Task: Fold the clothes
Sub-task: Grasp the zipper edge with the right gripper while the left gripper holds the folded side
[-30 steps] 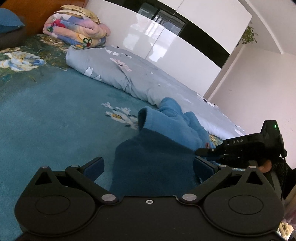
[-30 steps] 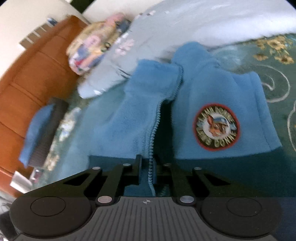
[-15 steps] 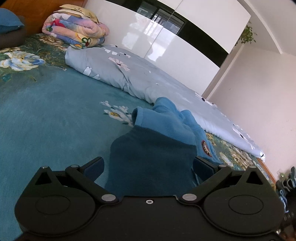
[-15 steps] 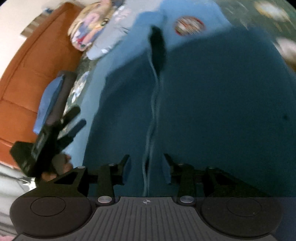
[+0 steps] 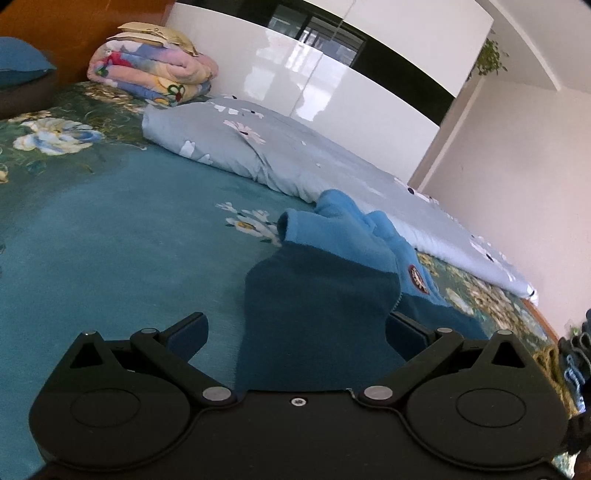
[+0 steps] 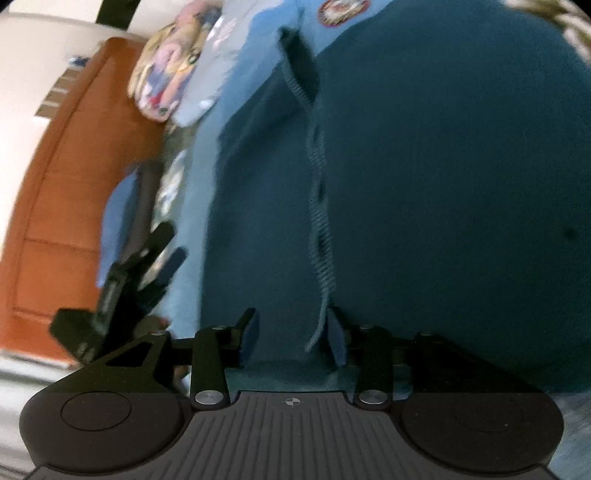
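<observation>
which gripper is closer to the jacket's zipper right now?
Right. The right gripper straddles the zipper at the hem, jaws parted. The left gripper sits open at the blue fleece jacket side edge, away from it.

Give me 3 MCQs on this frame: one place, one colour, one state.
1. Where does the folded patterned blanket lie?
A. at the far end of the bed, by the wooden headboard
B. on the floor
C. on top of the blue fleece jacket

2. What colours is the jacket?
A. red and white
B. light blue above, dark teal below
C. plain grey

3. How does the left gripper stand?
A. shut on a pillow
B. out of view
C. jaws wide apart, with the jacket's dark hem between them

Key: 1 A, the blanket sits beyond the pale floral duvet near the headboard. 2 B, two tones meet in a seam across the jacket. 3 C, both fingers are spread with a clear gap on the left side.
</observation>
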`<state>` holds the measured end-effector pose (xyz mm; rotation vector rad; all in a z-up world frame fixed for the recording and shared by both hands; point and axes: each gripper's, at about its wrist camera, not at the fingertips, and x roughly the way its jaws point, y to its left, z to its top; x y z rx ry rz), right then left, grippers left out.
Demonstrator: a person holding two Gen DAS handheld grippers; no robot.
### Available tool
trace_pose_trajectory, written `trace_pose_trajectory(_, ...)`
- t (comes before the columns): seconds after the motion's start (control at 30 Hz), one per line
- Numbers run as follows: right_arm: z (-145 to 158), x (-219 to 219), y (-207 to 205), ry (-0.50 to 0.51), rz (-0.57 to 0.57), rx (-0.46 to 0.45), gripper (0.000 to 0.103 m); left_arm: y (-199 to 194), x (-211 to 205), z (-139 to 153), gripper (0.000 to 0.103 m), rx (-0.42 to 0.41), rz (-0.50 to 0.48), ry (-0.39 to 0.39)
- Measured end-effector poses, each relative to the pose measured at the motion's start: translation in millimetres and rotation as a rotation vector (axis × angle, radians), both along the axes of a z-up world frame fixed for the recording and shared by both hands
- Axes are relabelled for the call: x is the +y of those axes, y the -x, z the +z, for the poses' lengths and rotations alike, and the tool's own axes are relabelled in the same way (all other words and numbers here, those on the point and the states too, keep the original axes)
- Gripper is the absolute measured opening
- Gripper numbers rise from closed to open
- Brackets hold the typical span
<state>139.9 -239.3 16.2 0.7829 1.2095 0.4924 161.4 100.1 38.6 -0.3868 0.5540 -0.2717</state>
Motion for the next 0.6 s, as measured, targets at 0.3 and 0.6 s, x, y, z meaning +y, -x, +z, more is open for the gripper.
trace_pose_trajectory(0.3, -14, 13, -15, 0.032, -0.075, 0.002, 0.011, 4, 13, 4, 0.101, -0.01, 0.026, 0.033)
trace_pose_trajectory(0.6, 24, 5, 16, 0.079, -0.035, -0.132, 0.006, 3, 14, 5, 0.101, -0.003, 0.033, 0.034)
